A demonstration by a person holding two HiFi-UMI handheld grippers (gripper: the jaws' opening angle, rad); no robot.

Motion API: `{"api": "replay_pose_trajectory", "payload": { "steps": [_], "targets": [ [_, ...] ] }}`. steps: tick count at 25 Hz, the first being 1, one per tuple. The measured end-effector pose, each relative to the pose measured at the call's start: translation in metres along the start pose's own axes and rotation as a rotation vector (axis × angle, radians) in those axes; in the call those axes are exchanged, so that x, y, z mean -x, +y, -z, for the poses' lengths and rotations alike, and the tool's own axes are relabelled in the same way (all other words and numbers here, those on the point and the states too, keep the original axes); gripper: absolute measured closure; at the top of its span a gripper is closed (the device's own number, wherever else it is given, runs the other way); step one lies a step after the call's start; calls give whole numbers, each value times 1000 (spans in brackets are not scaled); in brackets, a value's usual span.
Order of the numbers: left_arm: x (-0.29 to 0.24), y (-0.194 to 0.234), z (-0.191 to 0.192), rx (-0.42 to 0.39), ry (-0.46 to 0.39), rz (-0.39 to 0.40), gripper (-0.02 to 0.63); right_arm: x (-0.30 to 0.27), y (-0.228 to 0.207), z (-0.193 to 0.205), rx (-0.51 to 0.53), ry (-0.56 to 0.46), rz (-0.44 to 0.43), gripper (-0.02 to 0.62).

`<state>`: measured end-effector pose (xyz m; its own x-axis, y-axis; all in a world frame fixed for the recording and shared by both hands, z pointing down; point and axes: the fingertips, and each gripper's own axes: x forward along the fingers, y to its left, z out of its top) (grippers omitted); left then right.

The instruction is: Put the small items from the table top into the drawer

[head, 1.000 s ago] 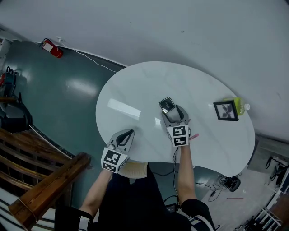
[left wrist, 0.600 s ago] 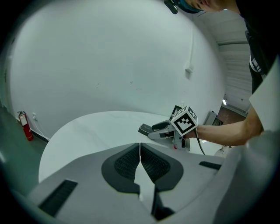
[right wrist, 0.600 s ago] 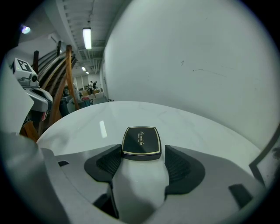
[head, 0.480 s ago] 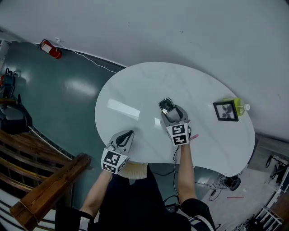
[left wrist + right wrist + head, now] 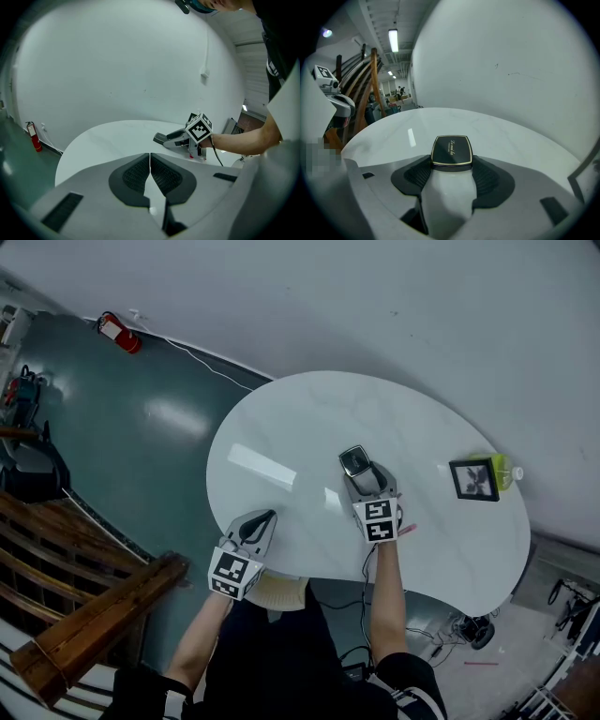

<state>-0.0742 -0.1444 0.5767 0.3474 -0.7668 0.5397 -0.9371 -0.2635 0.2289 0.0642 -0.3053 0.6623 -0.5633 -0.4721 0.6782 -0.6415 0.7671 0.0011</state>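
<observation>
Case (image 5: 451, 151), glossy black square, gold-rimmed, in right gripper (image 5: 451, 172)

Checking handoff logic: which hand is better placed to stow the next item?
Right. The right gripper has the case in its jaws; the left gripper is shut and empty at the table's near edge.

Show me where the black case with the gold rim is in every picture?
Head view: black case mid-table, at the right gripper's tip.
Left gripper view: case right of centre, at that gripper's tip.
Right gripper view: case centre, between the jaws.
Shared landmark: the white table.
</observation>
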Motion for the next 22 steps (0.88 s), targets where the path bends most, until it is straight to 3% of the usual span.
{"api": "replay_pose_trajectory", "payload": {
  "steps": [7, 22],
  "targets": [
    [20, -1, -10, -2, -43, -37, 584, 17, 9, -15, -13, -70, 19, 299],
    [81, -9, -25, -22, -136, -73, 584, 100, 89, -68, 53, -192, -30, 299]
  ]
}}
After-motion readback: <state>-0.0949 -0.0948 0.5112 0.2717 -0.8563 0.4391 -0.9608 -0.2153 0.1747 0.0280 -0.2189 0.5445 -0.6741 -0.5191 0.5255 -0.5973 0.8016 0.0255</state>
